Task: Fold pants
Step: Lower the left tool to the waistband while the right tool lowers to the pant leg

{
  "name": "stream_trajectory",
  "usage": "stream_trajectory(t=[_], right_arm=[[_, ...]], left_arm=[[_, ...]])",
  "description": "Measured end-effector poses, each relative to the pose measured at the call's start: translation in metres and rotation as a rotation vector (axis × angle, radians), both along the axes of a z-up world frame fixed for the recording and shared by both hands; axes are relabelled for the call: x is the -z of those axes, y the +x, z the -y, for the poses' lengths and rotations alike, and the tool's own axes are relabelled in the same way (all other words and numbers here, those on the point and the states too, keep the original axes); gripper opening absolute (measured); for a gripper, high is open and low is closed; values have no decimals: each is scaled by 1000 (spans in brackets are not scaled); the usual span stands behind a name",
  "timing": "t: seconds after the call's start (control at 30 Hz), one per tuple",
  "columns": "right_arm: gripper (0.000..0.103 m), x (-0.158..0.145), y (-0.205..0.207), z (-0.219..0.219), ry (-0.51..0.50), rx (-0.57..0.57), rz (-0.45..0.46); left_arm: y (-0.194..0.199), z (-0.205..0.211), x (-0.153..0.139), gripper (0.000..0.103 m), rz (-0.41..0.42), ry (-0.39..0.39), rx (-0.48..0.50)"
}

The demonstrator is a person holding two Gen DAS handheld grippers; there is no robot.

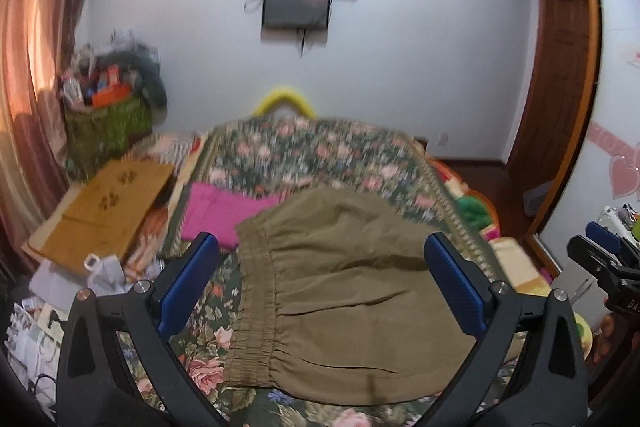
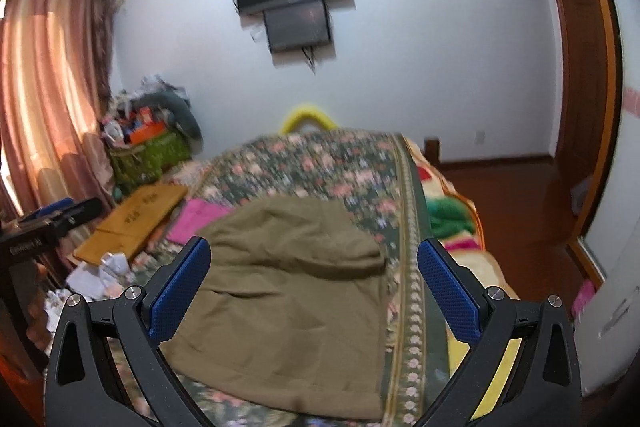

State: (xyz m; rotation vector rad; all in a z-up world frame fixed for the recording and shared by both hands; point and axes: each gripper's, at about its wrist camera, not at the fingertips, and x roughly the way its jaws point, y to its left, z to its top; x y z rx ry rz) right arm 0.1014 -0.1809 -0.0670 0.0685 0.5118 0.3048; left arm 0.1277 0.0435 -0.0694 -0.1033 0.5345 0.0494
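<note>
Olive-brown pants (image 1: 344, 291) lie folded on the floral bedspread (image 1: 304, 155), with the gathered elastic waistband (image 1: 252, 311) running down the left side. My left gripper (image 1: 320, 279) is open and empty, held above the pants with blue pads either side. The pants also show in the right wrist view (image 2: 288, 291), with a folded bulge at the far right end. My right gripper (image 2: 314, 291) is open and empty above them. The right gripper also shows at the right edge of the left wrist view (image 1: 604, 251); the left gripper shows at the left edge of the right wrist view (image 2: 52, 219).
A pink folded cloth (image 1: 224, 211) lies beyond the pants on the left. A brown cardboard sheet (image 1: 108, 203), crumpled papers (image 1: 100, 267) and a cluttered green basket (image 1: 108, 123) sit left of the bed. A colourful blanket (image 2: 448, 219) hangs at the bed's right edge. A wooden door (image 2: 580, 67) stands on the right.
</note>
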Motion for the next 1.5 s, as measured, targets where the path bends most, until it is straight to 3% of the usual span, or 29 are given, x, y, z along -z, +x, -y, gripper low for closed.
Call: stream_trajectory(t=[0.13, 0.47, 0.67, 0.8, 0.93, 1.03, 1.13, 1.23, 1.3, 1.5], right_arm=[[99, 26, 30, 8, -58, 12, -73], [74, 93, 103, 22, -134, -32, -329], [72, 125, 138, 18, -184, -66, -441], [65, 140, 158, 11, -217, -98, -498], [63, 155, 174, 6, -248, -120, -545], [63, 164, 176, -1, -305, -146, -537], [60, 171, 177, 2, -309, -150, -539], [40, 171, 179, 9, -313, -120, -544], [29, 172, 180, 11, -314, -109, -550], [21, 175, 182, 9, -345, -96, -555]], left_arm=[[43, -25, 28, 103, -109, -31, -25], [127, -72, 101, 103, -352, 5, -39], [161, -92, 138, 102, -479, 25, -31], [180, -105, 162, 101, -558, 6, -24], [193, -109, 180, 101, -616, 22, -9], [198, -107, 191, 101, -646, 29, 19], [199, -111, 202, 101, -667, -36, 37], [197, -113, 209, 101, -660, -70, 46], [196, -112, 210, 98, -644, -58, 49], [191, -105, 208, 95, -596, 40, 6]])
